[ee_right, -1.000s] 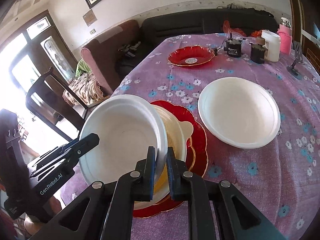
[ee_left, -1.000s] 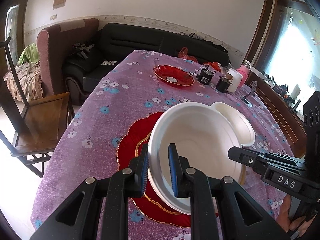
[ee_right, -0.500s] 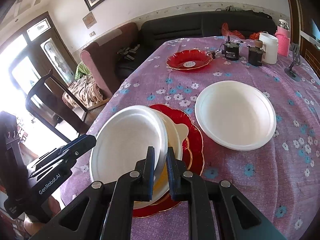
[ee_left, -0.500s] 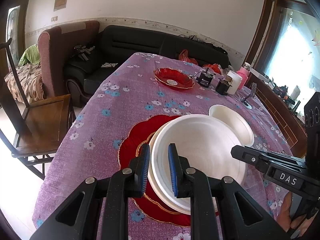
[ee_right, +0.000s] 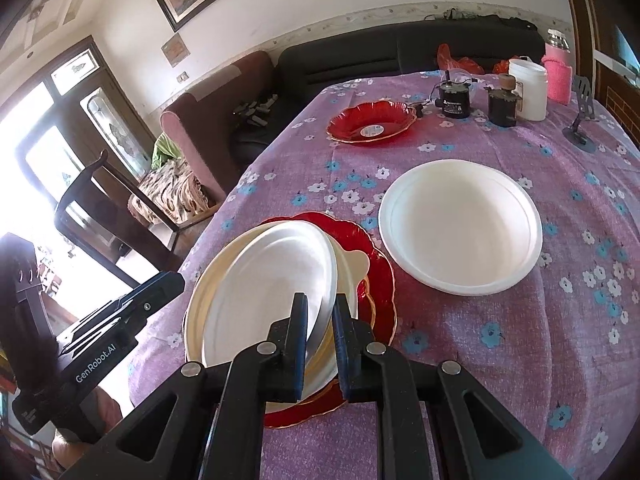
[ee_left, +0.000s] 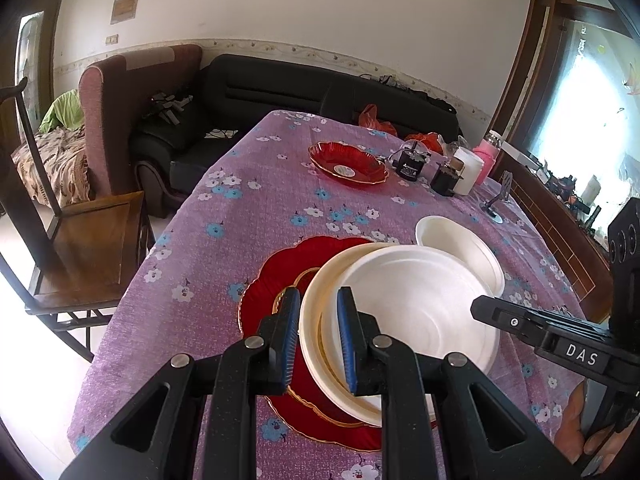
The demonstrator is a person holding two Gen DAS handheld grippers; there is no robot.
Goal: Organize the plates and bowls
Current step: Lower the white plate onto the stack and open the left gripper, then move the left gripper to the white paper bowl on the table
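White plate [ee_left: 416, 304] sits pinched at opposite rim edges by your left hand-held gripper [ee_left: 318, 340] and right hand-held gripper [ee_right: 320, 336] — both clamped on it, a two-sided hold to keep it level. It's low over the cream dish [ee_right: 352, 264] on the red plate [ee_left: 272, 280], likely stacking; second white plate [ee_right: 460, 226] waits beside on the tabletop [ee_right: 520, 340].
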